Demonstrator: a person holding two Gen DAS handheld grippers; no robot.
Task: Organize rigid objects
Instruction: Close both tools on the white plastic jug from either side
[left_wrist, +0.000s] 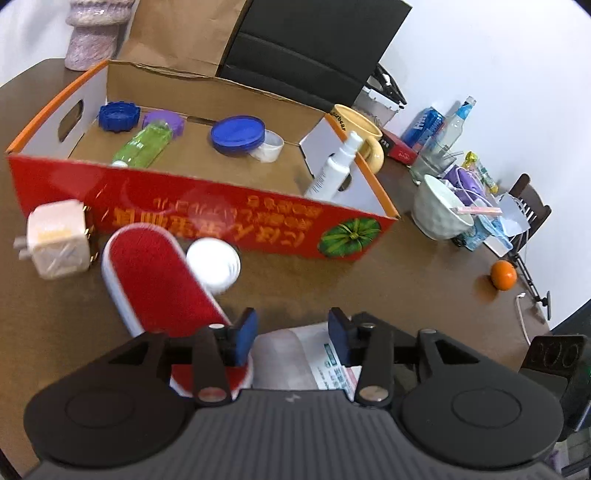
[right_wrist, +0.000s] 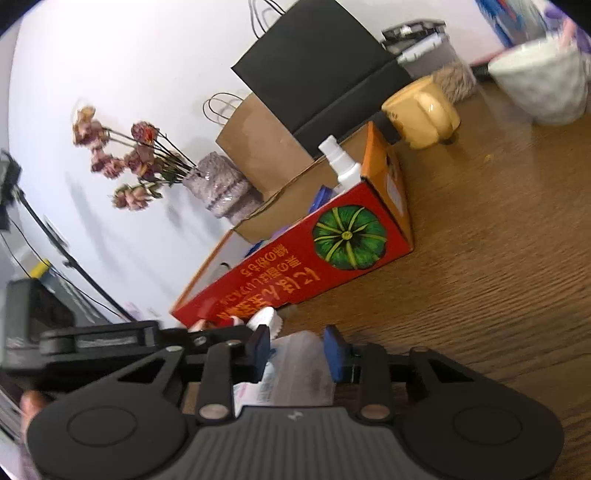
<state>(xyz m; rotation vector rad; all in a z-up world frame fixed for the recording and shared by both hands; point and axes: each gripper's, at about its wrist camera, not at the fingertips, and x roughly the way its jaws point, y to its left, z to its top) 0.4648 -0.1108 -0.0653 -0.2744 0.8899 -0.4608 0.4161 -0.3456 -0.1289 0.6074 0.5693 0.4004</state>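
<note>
Left gripper (left_wrist: 291, 334) fingers standing spread above white packet (left_wrist: 295, 354) lying on counter (left_wrist: 424, 266), not pinching. Right gripper (right_wrist: 297, 350) fingers flanking same packet; contact unclear. Red lint brush (left_wrist: 162, 273), white cap (left_wrist: 213, 264), plug adapter (left_wrist: 57, 240) sitting before red box (left_wrist: 221, 218).

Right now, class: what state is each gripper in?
Left gripper: open, holding nothing.
Right gripper: astride the packet; grip cannot be told.
</note>
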